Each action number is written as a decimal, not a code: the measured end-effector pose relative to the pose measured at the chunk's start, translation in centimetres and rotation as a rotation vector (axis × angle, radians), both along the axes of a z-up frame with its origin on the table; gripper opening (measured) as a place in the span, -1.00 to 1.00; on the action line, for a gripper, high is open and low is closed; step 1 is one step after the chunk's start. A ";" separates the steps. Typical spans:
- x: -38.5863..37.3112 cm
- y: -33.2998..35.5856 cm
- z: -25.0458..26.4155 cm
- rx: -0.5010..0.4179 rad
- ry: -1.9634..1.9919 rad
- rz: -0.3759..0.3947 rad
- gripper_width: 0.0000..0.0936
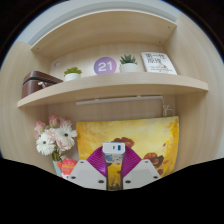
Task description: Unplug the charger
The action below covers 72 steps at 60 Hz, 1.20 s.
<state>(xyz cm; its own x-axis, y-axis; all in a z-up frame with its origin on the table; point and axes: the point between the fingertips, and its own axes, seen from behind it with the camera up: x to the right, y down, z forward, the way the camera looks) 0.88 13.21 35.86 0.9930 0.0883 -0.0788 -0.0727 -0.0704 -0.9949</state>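
Observation:
A small white charger with blue USB ports on its face sits between my fingertips. My gripper is shut on it: the magenta pads press on its left and right sides. The charger is held up in front of a yellow picture. No socket or power strip shows in this view, and no cable is visible.
A wooden wall shelf runs across, beyond the fingers. On it stand a dark box, two small potted plants, a purple round "21" sign and a framed card. A bunch of pink and white flowers stands to the left.

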 end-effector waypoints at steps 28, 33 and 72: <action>20.5 -7.5 -32.3 -0.648 0.019 -0.273 -0.57; 20.7 -8.4 -35.1 -0.713 0.044 -0.276 -0.49; 11.0 -13.1 -7.9 -0.263 -0.006 -0.217 0.84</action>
